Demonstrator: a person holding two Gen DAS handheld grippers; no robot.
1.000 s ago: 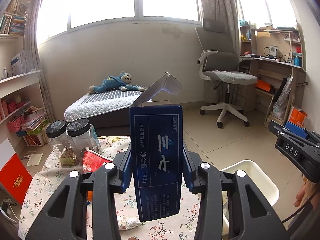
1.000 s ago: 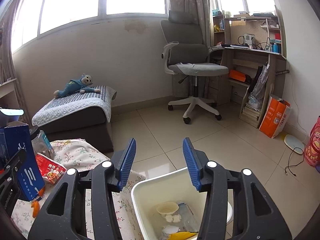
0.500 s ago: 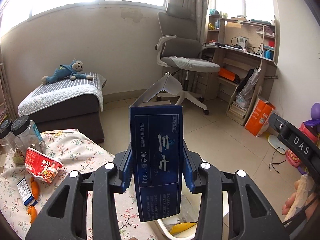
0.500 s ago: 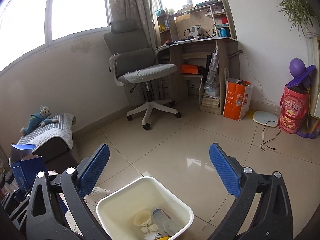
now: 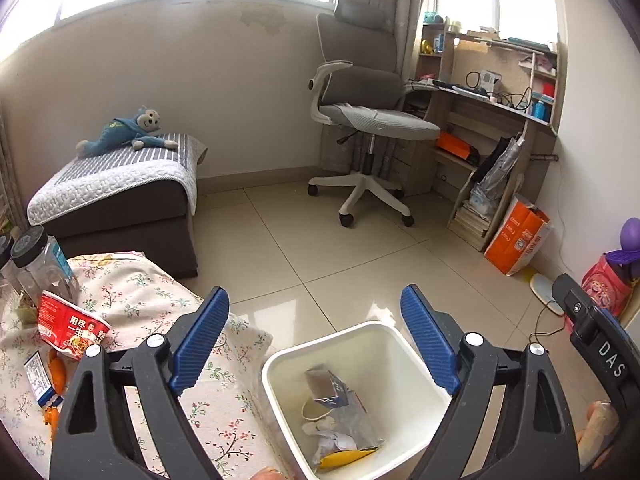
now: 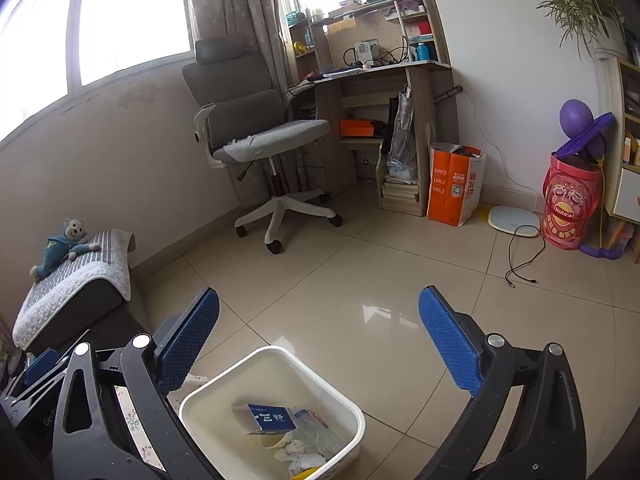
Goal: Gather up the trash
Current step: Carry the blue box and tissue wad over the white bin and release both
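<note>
My left gripper [image 5: 316, 338] is open and empty above the white trash bin [image 5: 280, 364]. The blue carton [image 5: 332, 388] lies inside the bin on other trash; it also shows in the right wrist view [image 6: 270, 418] in the bin [image 6: 348, 404]. My right gripper [image 6: 320, 340] is open and empty, above the bin's far side. A red noodle cup [image 5: 72, 326], a small blue-white packet [image 5: 40, 376] and orange scraps [image 5: 58, 372] lie on the floral tablecloth [image 5: 160, 320] at the left.
Two clear jars with black lids [image 5: 40, 264] stand at the table's far left. A low bed with a toy monkey [image 5: 128, 132], a grey office chair [image 5: 360, 120], a desk [image 5: 500, 120] and an orange bag [image 5: 516, 240] stand around the tiled floor.
My left gripper opened and let go of the blue carton, which fell into the bin. My right gripper stayed open and moved a little over the bin.
</note>
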